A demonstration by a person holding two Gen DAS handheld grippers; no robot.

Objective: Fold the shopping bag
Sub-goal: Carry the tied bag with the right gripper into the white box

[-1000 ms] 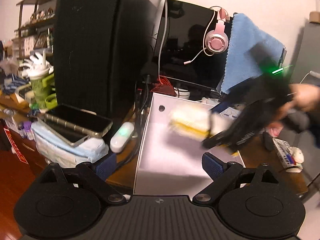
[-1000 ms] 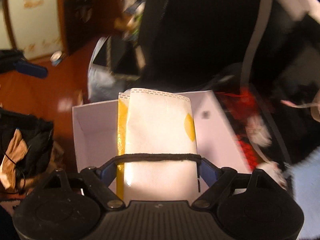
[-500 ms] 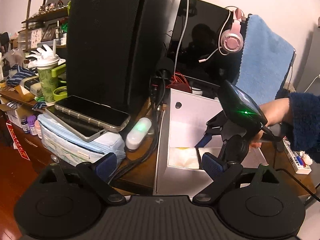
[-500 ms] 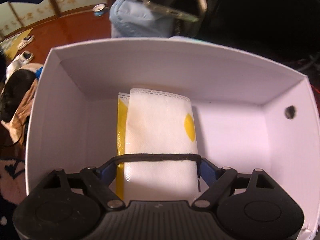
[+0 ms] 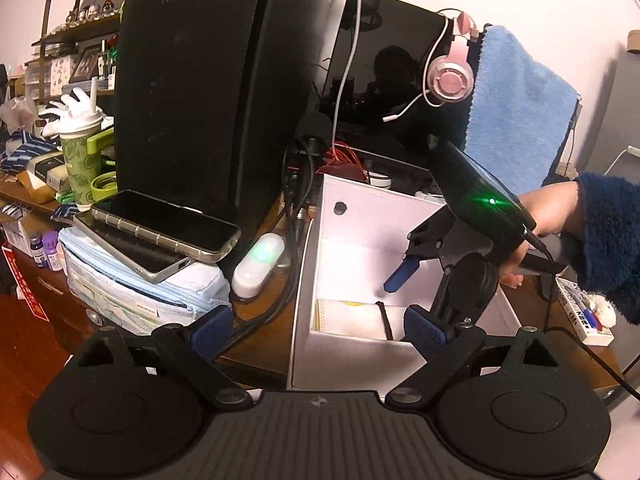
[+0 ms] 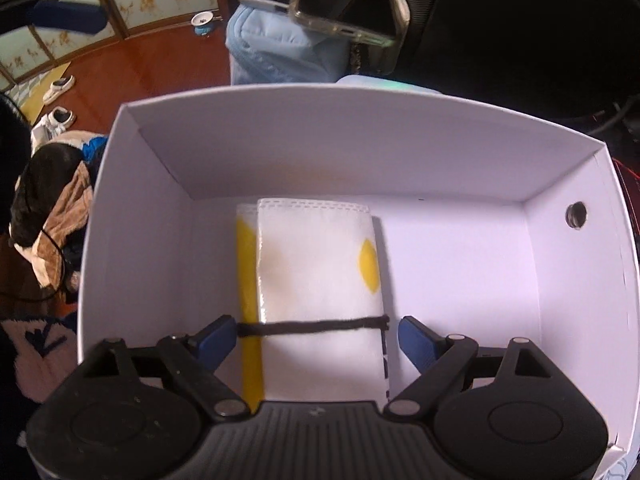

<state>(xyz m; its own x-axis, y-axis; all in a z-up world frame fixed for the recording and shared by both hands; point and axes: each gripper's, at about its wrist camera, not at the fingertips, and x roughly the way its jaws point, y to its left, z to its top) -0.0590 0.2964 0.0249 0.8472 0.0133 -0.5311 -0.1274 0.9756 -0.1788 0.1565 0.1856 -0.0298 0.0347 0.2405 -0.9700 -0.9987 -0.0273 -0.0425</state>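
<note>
The folded shopping bag (image 6: 316, 272), white with yellow patches and a black band around it, lies flat on the bottom of the white box (image 6: 320, 140). My right gripper (image 6: 316, 334) hangs just over the bag's near end, open, with a small gap showing at the right finger. In the left wrist view the bag (image 5: 348, 316) rests low in the box (image 5: 360, 356), and a blue finger (image 5: 400, 276) of the right gripper is above it, held by a hand (image 5: 552, 216) in a dark blue sleeve. My left gripper (image 5: 318, 330) is open and empty at the box's near wall.
Left of the box, two phones (image 5: 160, 232) lie on a pale blue pouch, with a white device (image 5: 260, 264) and cables beside them. A black tower (image 5: 200, 80), a monitor with pink headphones (image 5: 448, 80) and a blue towel (image 5: 520, 120) stand behind. Pens (image 5: 584, 312) lie right.
The right gripper carried the bag down into the box and let go of it; the bag now rests on the bottom. The left gripper drew closer to the box.
</note>
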